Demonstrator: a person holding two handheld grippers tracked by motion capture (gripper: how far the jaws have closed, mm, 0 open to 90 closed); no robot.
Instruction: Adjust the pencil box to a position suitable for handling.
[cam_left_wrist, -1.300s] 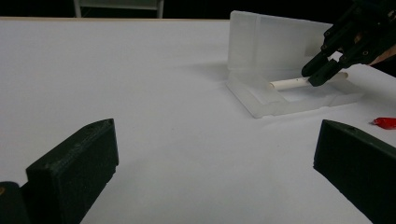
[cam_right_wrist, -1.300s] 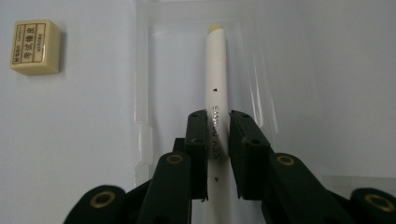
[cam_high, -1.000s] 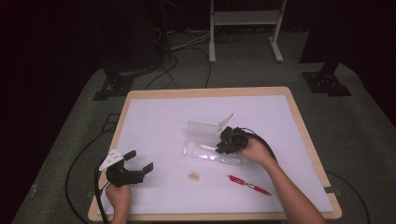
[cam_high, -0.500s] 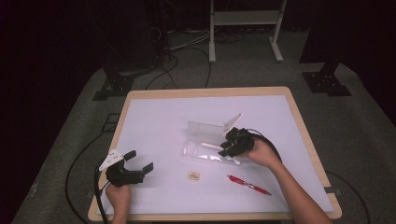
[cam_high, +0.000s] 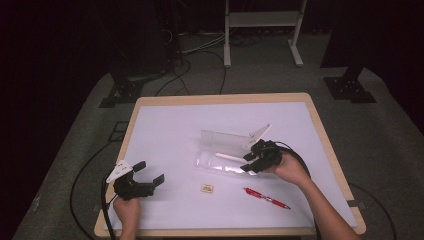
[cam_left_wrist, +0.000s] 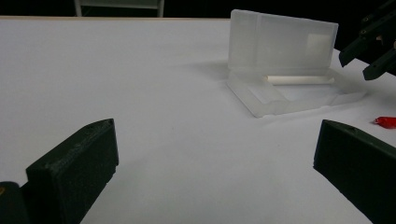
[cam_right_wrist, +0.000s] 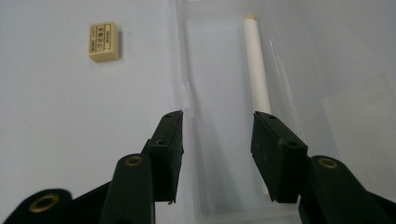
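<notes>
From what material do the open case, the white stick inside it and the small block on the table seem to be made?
Open case: probably frosted translucent plastic; the table shows dimly through its walls.
White stick: matte, opaque, perhaps plastic or paper-wrapped; cannot tell.
Small block: cream, matte, with a printed label; likely a rubber eraser.

A white stick lies in the open case.

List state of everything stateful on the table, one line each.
clear case: open, lid upright, tray flat on the table.
white pen: lying inside the case tray, along its far wall.
red pen: flat on the table, outside the case.
eraser: flat on the table, untouched.
right tool: jaws just been opening, nothing gripped, over the tray.
left tool: open, empty.
</notes>
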